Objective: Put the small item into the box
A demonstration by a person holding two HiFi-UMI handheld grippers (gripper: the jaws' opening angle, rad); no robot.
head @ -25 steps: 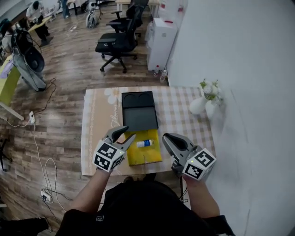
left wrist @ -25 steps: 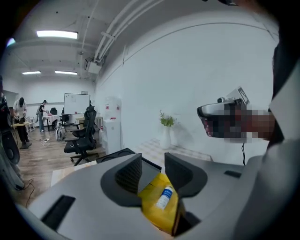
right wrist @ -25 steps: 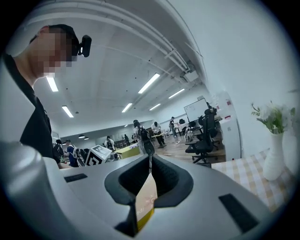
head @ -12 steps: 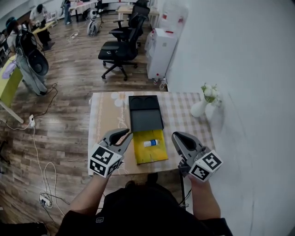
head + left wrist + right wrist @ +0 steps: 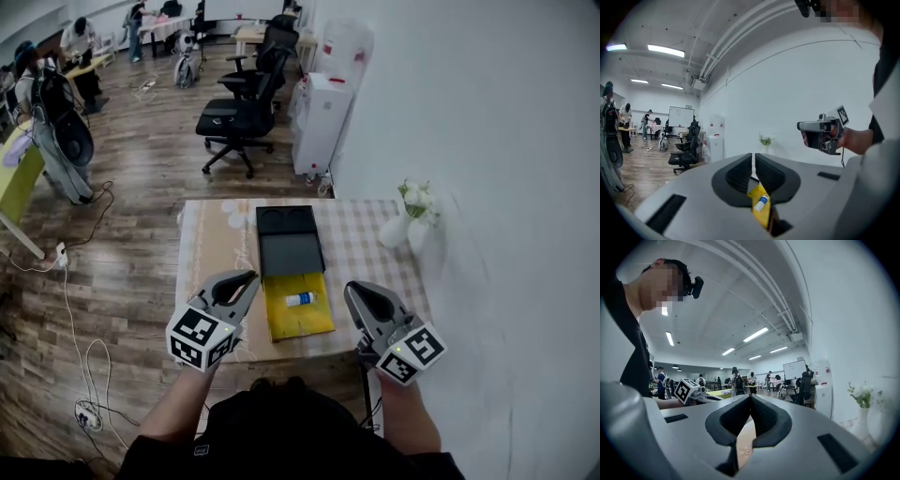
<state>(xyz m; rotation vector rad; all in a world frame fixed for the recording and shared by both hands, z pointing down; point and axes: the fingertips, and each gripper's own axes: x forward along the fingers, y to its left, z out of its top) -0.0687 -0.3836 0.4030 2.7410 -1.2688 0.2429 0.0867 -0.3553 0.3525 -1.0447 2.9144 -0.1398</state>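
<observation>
Checked table (image 5: 367, 251), wooden floor (image 5: 122, 246), seemingly office.

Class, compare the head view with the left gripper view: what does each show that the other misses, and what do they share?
Head view only: the marker cube on the left gripper, and the checked tablecloth. Left gripper view only: ceiling lights, a whiteboard, and that gripper's fingers, which have just closed with nothing between them. Both: the small white bottle on the yellow tray, the right gripper, the vase of flowers, the office chair.
</observation>
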